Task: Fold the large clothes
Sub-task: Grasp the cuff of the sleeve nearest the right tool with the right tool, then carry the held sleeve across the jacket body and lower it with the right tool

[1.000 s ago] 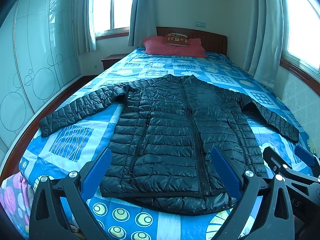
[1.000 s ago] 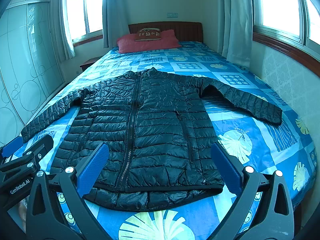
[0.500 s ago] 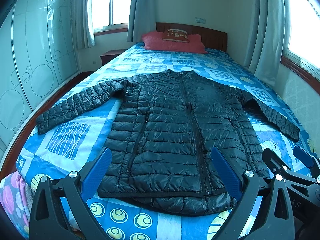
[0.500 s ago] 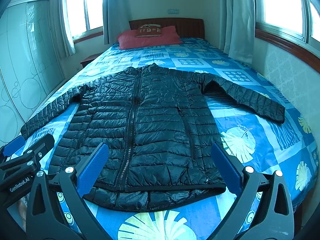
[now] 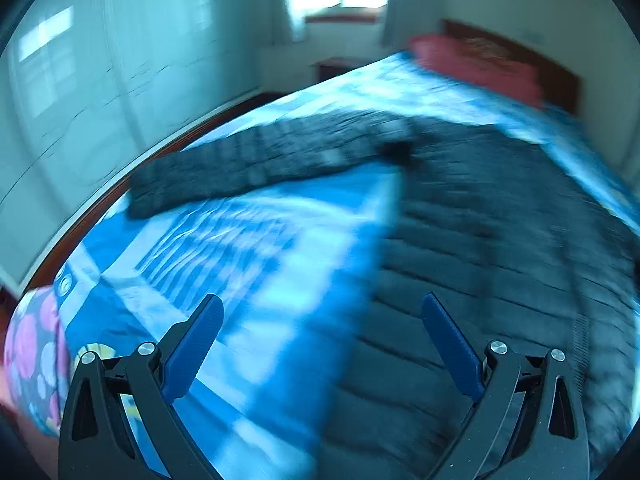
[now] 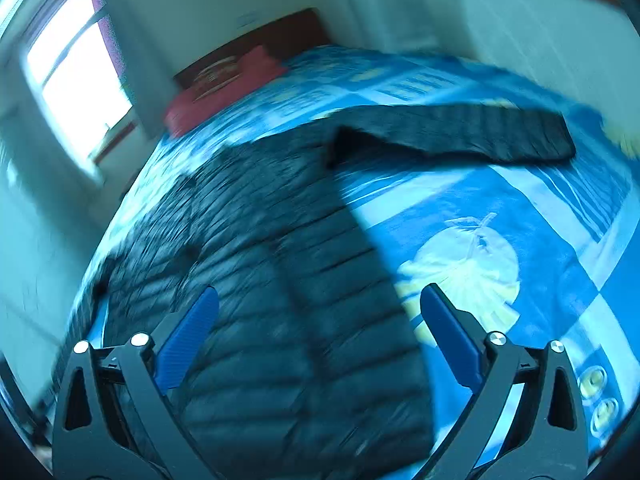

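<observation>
A black quilted puffer jacket (image 5: pixel 500 240) lies flat on the bed, front up, both sleeves spread out. Both views are blurred by motion. In the left wrist view its left sleeve (image 5: pixel 248 164) stretches toward the bed's left edge. My left gripper (image 5: pixel 320 320) is open and empty above the jacket's lower left side edge. In the right wrist view the jacket body (image 6: pixel 260 260) fills the middle and the right sleeve (image 6: pixel 460 132) reaches to the right. My right gripper (image 6: pixel 320 312) is open and empty above the jacket's lower right side.
The bed carries a blue patterned cover (image 5: pixel 240 248) (image 6: pixel 520 220) with a red pillow (image 5: pixel 472 60) (image 6: pixel 224 92) at the wooden headboard. A wardrobe wall (image 5: pixel 80 100) stands left of the bed. A window (image 6: pixel 80 80) is beyond. A flowered cloth (image 5: pixel 32 360) hangs at the bed's near left corner.
Both grippers have swung forward and outward over the bed: the left now faces the left sleeve, the right faces the right sleeve. Both stay open. The jacket has not moved.
</observation>
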A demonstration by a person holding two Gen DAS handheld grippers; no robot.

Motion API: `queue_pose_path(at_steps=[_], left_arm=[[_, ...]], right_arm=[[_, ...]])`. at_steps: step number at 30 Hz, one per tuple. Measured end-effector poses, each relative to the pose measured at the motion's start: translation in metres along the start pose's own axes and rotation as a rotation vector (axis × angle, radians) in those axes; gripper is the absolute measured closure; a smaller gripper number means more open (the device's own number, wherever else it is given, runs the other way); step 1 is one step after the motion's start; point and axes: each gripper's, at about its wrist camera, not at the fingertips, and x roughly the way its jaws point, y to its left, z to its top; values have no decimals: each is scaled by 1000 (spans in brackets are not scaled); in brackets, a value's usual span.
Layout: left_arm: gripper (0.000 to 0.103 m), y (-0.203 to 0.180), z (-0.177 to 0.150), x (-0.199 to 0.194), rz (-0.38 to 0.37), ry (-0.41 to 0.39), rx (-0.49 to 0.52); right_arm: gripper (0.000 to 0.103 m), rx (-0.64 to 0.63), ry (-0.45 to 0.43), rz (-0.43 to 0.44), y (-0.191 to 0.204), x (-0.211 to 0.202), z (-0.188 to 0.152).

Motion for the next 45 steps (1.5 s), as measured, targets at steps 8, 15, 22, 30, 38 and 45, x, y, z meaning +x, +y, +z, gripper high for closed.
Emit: queue_pose_path(at_steps=[8,15,22,30,38,45], left_arm=[[4,66,16,73,185,42,-157],[4,84,12,99,251,86,-212],[4,92,8,103,213,84,-252],[4,85,5,106,239,78,-232],[4,84,4,107,244,75,-228],[4,85,4,107,247,70,-225]], right_arm=[[32,300,-102,-29,-114,46,58],[31,512,-215,-43,-196,70,83],[32,680,-264,-21,-251,95,88],[32,596,-355,-60,-255,101,100],[95,639,-346,-98,-272,106,116],[97,296,-418,-78,-165,78,151]])
